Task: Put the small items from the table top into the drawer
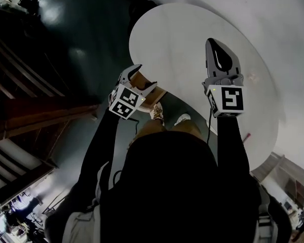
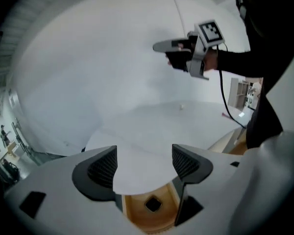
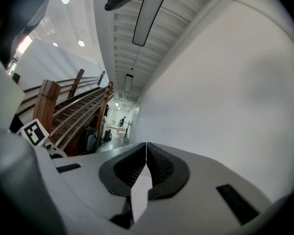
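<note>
The table (image 2: 147,131) overhangs the open drawer (image 2: 133,215), narrowing its mouth.

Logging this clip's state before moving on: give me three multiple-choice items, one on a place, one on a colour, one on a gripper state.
1. Where is the left gripper?
A) over the open wooden drawer
B) over a sink
C) over a stove

2. What colour is the table top?
A) black
B) white
C) red

3. How do the right gripper jaws stand?
A) wide apart
B) clamped on a cup
C) together, empty

Answers:
1 A, the left gripper view shows the drawer just below its parted jaws.
2 B, it is white in the head view.
3 C, the right gripper view shows the pads meeting with nothing between.
</note>
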The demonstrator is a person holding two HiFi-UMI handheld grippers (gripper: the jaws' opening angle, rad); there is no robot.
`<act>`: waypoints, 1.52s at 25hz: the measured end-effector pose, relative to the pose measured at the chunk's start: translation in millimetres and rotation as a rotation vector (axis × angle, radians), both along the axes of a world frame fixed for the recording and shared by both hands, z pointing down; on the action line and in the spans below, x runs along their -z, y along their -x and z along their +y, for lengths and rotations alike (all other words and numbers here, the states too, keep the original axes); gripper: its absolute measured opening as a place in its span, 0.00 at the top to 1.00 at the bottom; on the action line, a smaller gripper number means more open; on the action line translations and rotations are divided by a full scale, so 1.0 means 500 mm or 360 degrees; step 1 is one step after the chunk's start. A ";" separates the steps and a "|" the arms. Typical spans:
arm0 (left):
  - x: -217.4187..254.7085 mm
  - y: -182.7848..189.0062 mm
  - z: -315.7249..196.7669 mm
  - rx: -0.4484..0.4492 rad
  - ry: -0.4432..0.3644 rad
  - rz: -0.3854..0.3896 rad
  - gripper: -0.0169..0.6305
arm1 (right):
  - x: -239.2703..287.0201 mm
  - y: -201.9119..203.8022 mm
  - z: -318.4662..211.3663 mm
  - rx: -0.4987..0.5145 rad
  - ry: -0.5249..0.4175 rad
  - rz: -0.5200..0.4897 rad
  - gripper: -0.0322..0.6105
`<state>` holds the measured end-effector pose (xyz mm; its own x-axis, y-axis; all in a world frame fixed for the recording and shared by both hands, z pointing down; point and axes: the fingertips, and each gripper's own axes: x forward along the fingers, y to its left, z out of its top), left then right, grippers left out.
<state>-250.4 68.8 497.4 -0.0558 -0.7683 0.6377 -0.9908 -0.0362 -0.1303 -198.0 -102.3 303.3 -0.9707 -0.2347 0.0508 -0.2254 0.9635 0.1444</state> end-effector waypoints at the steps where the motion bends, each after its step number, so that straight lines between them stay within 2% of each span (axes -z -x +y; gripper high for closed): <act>1: 0.039 -0.004 -0.017 0.0012 -0.0088 0.0002 0.42 | 0.007 -0.005 -0.005 -0.0006 -0.0004 -0.0017 0.91; 9: 0.311 -0.043 -0.106 0.0027 -0.0618 -0.0208 0.42 | 0.035 -0.047 -0.020 0.0002 -0.0029 -0.0085 0.91; 12: 0.376 -0.054 -0.124 0.0111 -0.0772 -0.0358 0.42 | 0.042 -0.071 -0.035 -0.0012 -0.0038 -0.0115 0.91; 14: 0.410 -0.062 -0.137 0.0177 -0.0865 -0.0402 0.42 | 0.049 -0.090 -0.049 -0.0025 -0.0027 -0.0134 0.91; 17: 0.425 -0.081 -0.150 0.0234 -0.0860 -0.0392 0.44 | 0.051 -0.118 -0.064 -0.0021 -0.0051 -0.0149 0.91; 18: 0.425 -0.087 -0.151 0.0249 -0.0830 -0.0387 0.88 | 0.048 -0.126 -0.067 -0.0019 -0.0064 -0.0151 0.91; 19: 0.428 -0.094 -0.155 0.0251 -0.0824 -0.0369 0.95 | 0.045 -0.133 -0.071 -0.0020 -0.0073 -0.0152 0.91; 21: 0.441 -0.111 -0.171 0.0231 -0.0874 -0.0318 0.95 | 0.042 -0.143 -0.080 -0.0036 -0.0062 -0.0144 0.91; 26: 0.442 -0.148 -0.210 0.0167 -0.0888 -0.0360 0.95 | 0.036 -0.192 -0.109 -0.0123 -0.0034 -0.0144 0.91; 30: 0.444 -0.167 -0.246 0.0087 -0.0928 -0.0293 0.95 | 0.026 -0.239 -0.146 -0.0235 -0.0065 -0.0148 0.91; 38: 0.445 -0.243 -0.372 -0.0290 -0.0989 -0.0109 0.95 | 0.023 -0.385 -0.222 -0.0655 -0.0110 -0.0087 0.91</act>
